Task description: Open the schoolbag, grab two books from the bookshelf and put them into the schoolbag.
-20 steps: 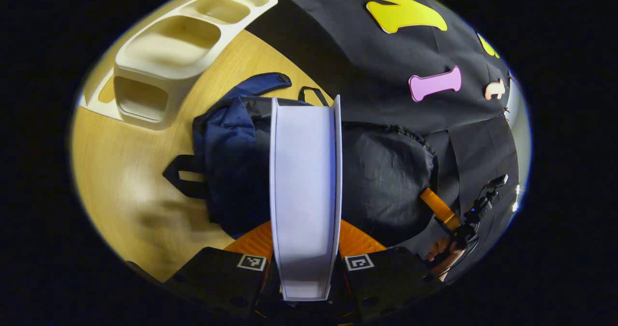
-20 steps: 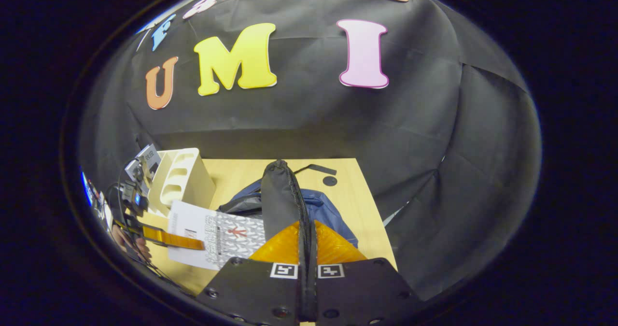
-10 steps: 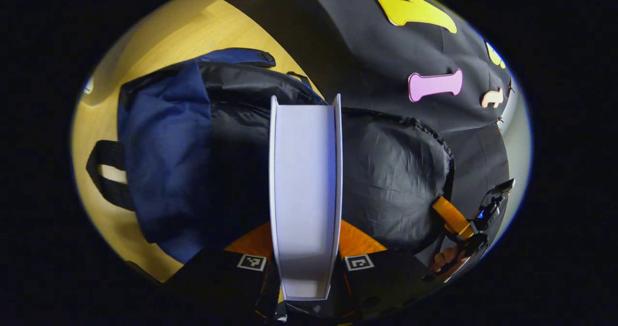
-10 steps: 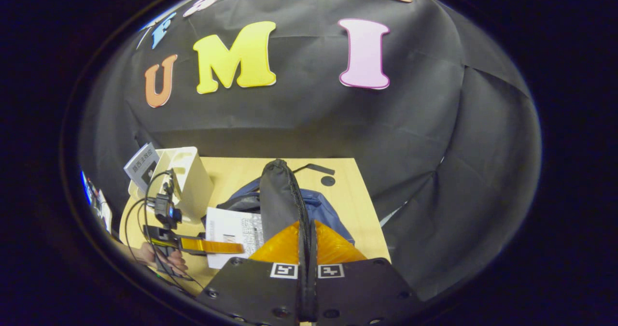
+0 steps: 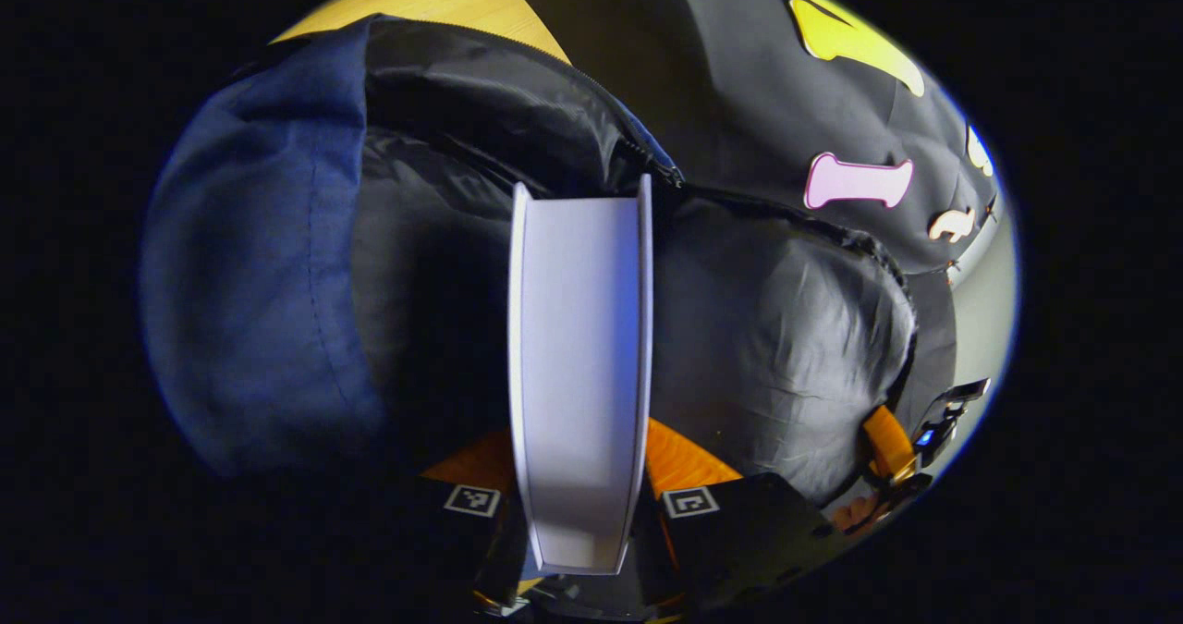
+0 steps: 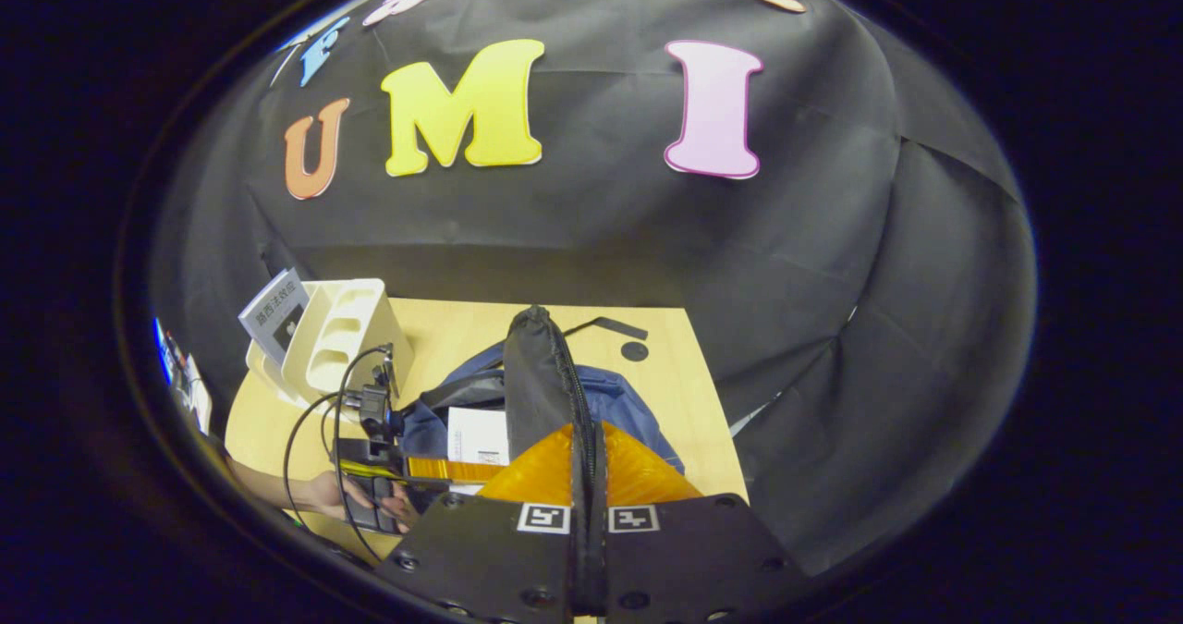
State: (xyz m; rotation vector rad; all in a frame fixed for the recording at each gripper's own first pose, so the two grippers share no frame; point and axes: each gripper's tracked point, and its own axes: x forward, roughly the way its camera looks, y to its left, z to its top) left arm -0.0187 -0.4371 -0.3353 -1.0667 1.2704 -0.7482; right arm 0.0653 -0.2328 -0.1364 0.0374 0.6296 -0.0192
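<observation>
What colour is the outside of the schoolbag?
Dark blue; the schoolbag shows best in the left gripper view.

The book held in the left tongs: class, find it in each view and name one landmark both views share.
Left gripper view: the book stands edge-on at centre, over the open schoolbag.
Right gripper view: the book shows lower left of centre, entering the bag.
Shared landmark: the schoolbag's raised black flap.

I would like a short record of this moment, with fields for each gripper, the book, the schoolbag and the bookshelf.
left gripper: shut on the book
book: held edge-on, far end at the bag's opening
right gripper: shut on the bag's flap
flap: lifted upright
schoolbag: open, on the wooden table
bookshelf: white, one book left
</observation>
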